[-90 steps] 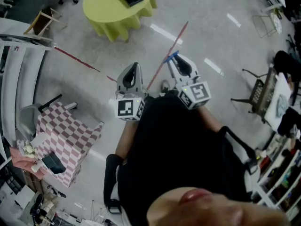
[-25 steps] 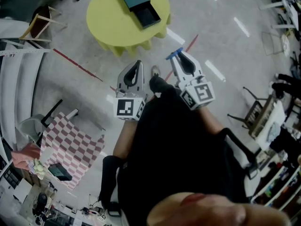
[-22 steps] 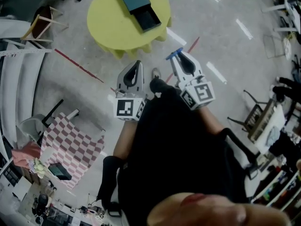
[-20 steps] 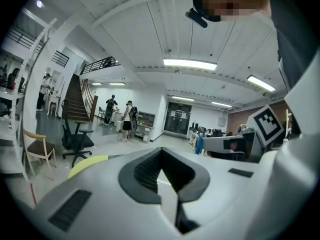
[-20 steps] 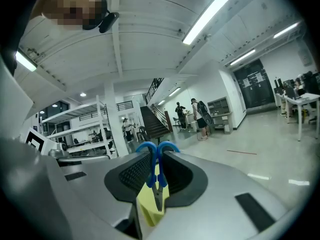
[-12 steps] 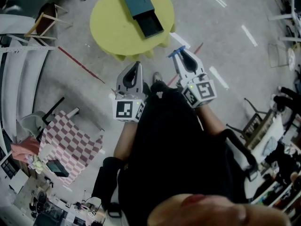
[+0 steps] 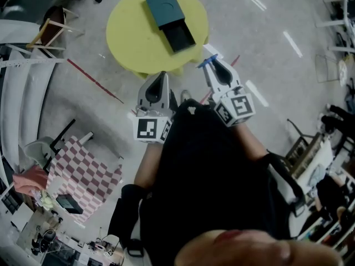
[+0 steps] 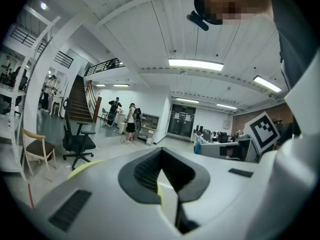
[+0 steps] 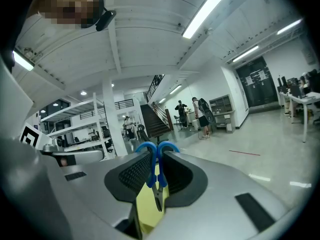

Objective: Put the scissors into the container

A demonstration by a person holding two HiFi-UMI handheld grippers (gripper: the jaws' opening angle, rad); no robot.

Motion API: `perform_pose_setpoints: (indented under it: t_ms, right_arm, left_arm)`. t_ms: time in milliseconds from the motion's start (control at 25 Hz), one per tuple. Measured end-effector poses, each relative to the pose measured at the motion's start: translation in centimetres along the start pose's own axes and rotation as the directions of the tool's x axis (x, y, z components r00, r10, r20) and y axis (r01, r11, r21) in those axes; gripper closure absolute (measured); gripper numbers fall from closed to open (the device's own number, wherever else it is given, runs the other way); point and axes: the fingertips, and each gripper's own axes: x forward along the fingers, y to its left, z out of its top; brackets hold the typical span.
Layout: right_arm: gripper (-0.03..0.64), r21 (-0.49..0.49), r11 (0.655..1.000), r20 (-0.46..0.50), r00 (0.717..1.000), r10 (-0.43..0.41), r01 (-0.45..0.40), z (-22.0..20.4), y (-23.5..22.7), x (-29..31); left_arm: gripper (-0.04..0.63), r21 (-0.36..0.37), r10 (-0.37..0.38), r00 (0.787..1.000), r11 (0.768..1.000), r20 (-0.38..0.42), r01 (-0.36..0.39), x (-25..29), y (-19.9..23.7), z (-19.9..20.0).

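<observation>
In the head view a round yellow table (image 7: 138, 37) carries a dark teal container (image 7: 166, 13) with its drawer part pulled out toward me. My right gripper (image 7: 208, 64) hovers just short of the table's near edge, shut on blue-handled scissors (image 7: 204, 61). In the right gripper view the scissors (image 9: 156, 161) stand upright between the jaws, blue loops up and blades down, with the yellow table (image 9: 145, 211) below. My left gripper (image 7: 161, 75) is held beside it at the left, shut with nothing in it. In the left gripper view the left gripper (image 8: 161, 170) shows only a closed V.
A checkered-cloth box (image 7: 83, 173) stands on the floor at left, below white shelving (image 7: 22, 82). A wooden chair (image 7: 47, 29) sits left of the table. Red tape (image 7: 94, 79) crosses the floor. Chairs and desks (image 7: 310, 148) line the right. People stand far off (image 8: 131, 121).
I have walked toward the yellow table: it and the container have come fully into view and nearer the grippers. Both grippers stay shut, the right one still gripping the scissors.
</observation>
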Motion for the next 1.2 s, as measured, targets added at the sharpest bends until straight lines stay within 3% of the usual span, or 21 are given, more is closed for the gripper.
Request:
perform_pose_setpoints:
  t_ms: [440,800,1200]
  right_arm:
    - [0.54,-0.009,1.0,-0.052,0.998,-0.022,0.021,-0.9,-0.2,6.9]
    - [0.54,-0.005,0.997,-0.152,0.986,-0.076,0.076,-4.1,-1.7,12.8]
    - [0.54,-0.01,0.995,-0.232,0.968,-0.1,0.1,-10.3,-3.8,16.7]
  left_arm:
    - [0.598,-0.04,-0.025,1.0,0.999,-0.008,0.025,4.0,4.8,1.5]
    - [0.598,-0.066,-0.041,0.998,0.997,-0.041,0.039,6.2,8.2,0.8]
    - [0.598,-0.084,-0.053,0.996,0.995,-0.07,0.047,8.0,10.5,-0.1]
